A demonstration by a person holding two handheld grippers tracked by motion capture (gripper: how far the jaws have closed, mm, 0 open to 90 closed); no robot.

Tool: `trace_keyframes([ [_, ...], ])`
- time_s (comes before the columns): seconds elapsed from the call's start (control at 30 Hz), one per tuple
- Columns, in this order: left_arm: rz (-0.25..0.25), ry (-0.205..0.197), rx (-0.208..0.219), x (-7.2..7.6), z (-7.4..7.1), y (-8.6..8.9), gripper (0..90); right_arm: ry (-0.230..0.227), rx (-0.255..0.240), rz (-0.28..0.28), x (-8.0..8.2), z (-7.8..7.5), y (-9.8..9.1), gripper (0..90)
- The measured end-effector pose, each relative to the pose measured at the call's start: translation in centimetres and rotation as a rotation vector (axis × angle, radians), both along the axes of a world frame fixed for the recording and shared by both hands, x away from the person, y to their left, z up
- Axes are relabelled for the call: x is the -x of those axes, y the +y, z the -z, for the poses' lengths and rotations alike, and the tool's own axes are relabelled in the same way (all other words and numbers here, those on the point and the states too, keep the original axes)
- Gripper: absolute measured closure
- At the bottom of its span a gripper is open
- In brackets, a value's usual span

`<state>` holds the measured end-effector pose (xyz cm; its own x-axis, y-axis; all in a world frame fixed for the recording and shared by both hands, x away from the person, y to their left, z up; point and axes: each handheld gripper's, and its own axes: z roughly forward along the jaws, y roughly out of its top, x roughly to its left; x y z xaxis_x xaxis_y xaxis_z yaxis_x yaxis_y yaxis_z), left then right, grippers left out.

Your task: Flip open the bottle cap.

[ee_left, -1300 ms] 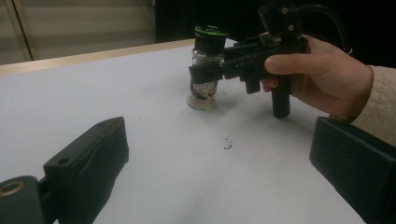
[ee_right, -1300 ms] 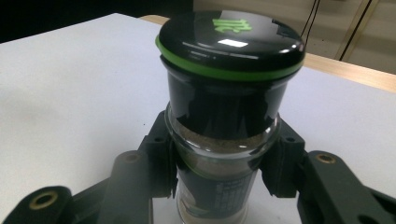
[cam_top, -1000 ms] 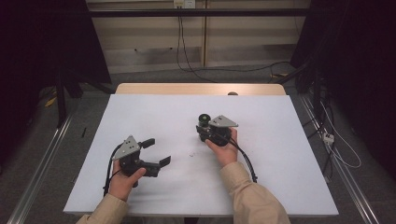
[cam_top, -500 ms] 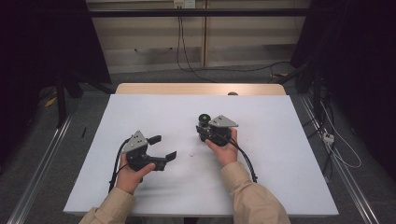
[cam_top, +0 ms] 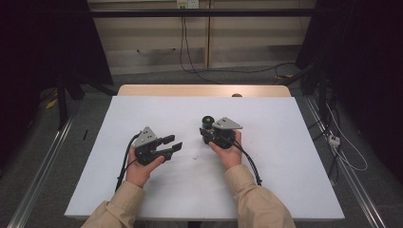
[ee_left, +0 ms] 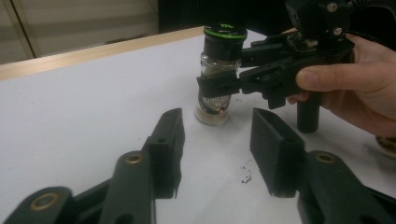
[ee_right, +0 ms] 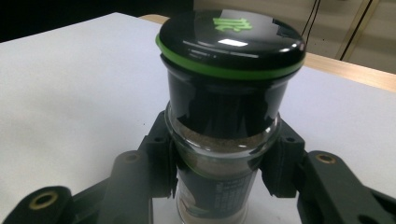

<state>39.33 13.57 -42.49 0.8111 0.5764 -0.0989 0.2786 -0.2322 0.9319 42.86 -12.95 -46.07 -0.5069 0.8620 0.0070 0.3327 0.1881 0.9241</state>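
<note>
A small glass spice jar (ee_right: 224, 140) with a shiny black lid and a green ring stands upright on the white table (cam_top: 294, 156), a bit right of the middle. It has brownish powder inside and a dark label on its lower part. The right gripper (cam_top: 209, 135) hugs the jar's glass body from both sides, below the lid, with its black jaws pressed tight on it. The person's right hand (cam_top: 228, 149) holds that gripper from behind. The left gripper (cam_top: 172, 146) is just to the left of the jar and points at it, but it is apart from it. Its jaws have just been closing, yet there is a gap between them and nothing is in that gap. The left hand (cam_top: 140, 168) holds it low over the table. A few tiny dark crumbs (ee_left: 246, 173) lie on the table between the two grippers. A strip of light wood (cam_top: 199, 90) runs along the table's far edge.
</note>
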Motion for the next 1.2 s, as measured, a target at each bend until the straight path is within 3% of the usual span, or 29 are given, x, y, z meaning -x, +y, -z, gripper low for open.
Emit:
trace_keyframes([
  [0.13, -0.006, 0.007, -0.009, -0.4, -0.3, -0.8, 64.7, 0.001, 0.001, 0.000, 0.0, 0.0, 0.0, 53.5],
  [0.2, 0.032, 0.038, -0.004, -0.8, -0.4, -1.2, 65.1, 0.001, 0.001, 0.000, 0.0, 0.0, 0.0, 53.5],
  [0.27, 0.024, 0.028, -0.024, -0.9, -0.5, -1.6, 64.9, 0.003, 0.000, 0.001, 0.0, 0.0, 0.0, 53.5],
  [0.57, 0.028, 0.036, -0.036, -1.8, -0.5, -2.4, 66.2, 0.001, 0.001, 0.001, 0.0, 0.0, 0.0, 53.5],
  [0.77, 0.030, 0.062, -0.008, -2.3, -0.8, -2.7, 75.3, 0.002, 0.000, 0.001, 0.0, 0.0, 0.0, 53.5],
  [1.2, 0.052, 0.073, -0.045, -3.3, -1.2, -4.0, 90.0, 0.003, -0.001, 0.000, 0.0, 0.0, 0.0, 53.5],
])
